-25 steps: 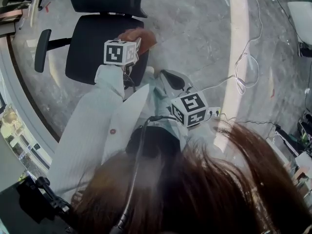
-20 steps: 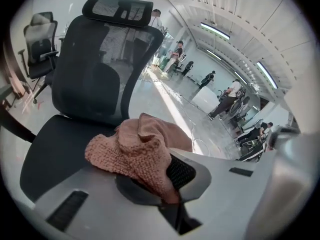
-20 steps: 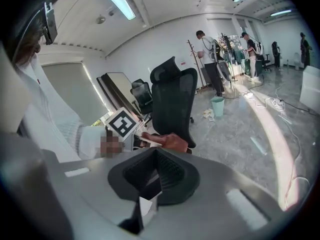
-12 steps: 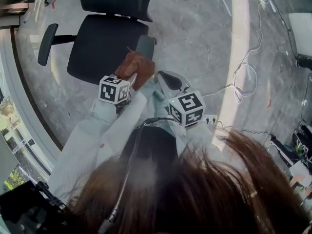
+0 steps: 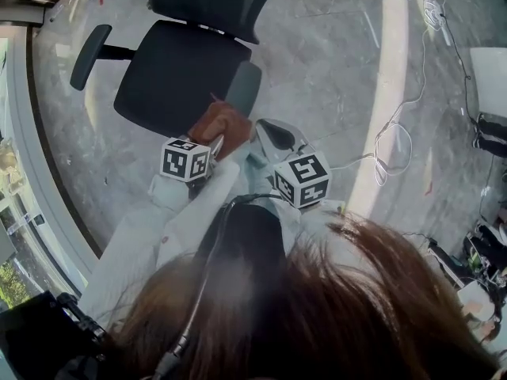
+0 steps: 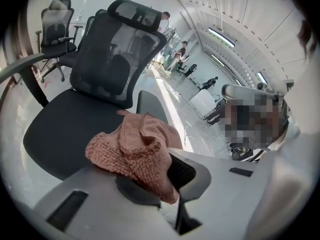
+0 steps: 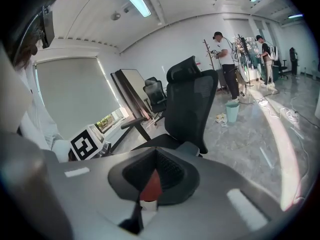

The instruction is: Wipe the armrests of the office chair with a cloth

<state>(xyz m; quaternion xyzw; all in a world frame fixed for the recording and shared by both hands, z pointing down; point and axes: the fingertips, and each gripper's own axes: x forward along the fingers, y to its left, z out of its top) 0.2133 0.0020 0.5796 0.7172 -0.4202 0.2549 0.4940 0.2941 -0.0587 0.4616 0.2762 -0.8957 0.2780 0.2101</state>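
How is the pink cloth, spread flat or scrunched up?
Scrunched up. The cloth sits in lumpy, bunched folds, pinched between the jaws of the left gripper, not spread out flat.

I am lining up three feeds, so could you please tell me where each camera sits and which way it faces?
Head view: on the person's head, facing steeply down at the office chair; shows hair, sleeves, the left gripper and right gripper.
Left gripper view: rides the left gripper, facing along its jaws, shut on the reddish-brown cloth, at the chair.
Right gripper view: rides the right gripper, facing along its shut jaws at the chair; a sleeve at left.
Shared: all see the chair; head and left gripper views, the cloth.
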